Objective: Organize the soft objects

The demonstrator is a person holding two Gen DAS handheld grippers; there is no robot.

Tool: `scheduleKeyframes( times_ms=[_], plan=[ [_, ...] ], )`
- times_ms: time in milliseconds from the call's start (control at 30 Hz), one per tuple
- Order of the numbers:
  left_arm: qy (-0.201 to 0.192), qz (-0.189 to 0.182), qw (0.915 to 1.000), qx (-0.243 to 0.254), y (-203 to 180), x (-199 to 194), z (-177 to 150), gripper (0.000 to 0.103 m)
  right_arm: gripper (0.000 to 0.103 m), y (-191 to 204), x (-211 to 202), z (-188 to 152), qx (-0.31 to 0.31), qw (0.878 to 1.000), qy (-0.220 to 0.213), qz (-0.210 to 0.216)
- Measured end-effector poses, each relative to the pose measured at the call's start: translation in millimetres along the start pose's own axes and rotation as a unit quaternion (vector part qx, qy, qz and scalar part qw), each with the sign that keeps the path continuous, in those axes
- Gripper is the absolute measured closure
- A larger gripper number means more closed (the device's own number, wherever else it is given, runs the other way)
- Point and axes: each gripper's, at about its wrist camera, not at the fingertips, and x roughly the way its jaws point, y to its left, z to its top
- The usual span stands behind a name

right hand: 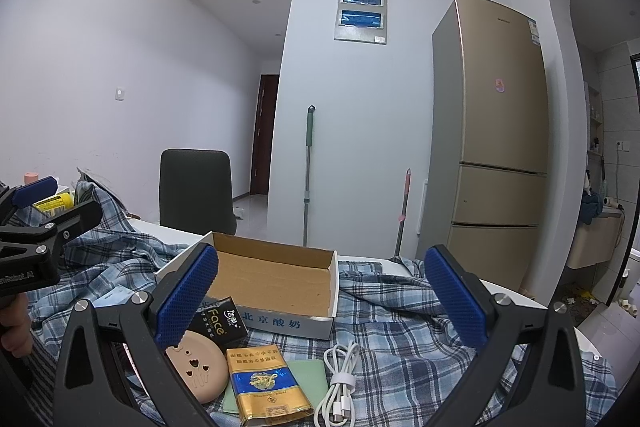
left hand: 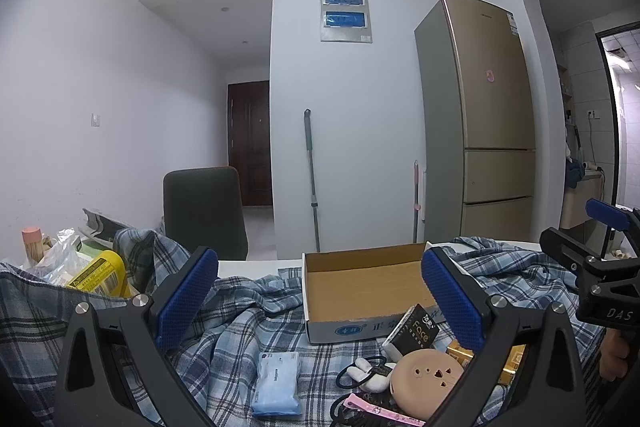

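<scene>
- We are holding the left tongs (left hand: 320, 303) wide open, gripping nothing, above the plaid cloth (left hand: 248, 331).
- We are holding the right tongs (right hand: 320, 303) wide open too, empty, over the same cloth (right hand: 400, 343).
- Just below the left tongs, a blue tissue pack (left hand: 277, 383), a small white plush toy (left hand: 366, 373) and black hair ties (left hand: 352, 407) are lying on the cloth.
- An open cardboard box (left hand: 352, 323) is sitting beyond them, with nothing inside.
- A gold packet (right hand: 266, 383) and a white cable (right hand: 340, 383) are lying under the right tongs.
</scene>
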Motion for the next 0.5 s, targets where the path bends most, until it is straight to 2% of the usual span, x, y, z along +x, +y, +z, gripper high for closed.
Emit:
scheduleKeyframes(
  times_ms=[500],
  plan=[
    [0.022,0.008,0.9997,-0.010,3,7,1,0.000,0.000,-11,8,1,0.023,1.000,0.021,0.002]
  ],
)
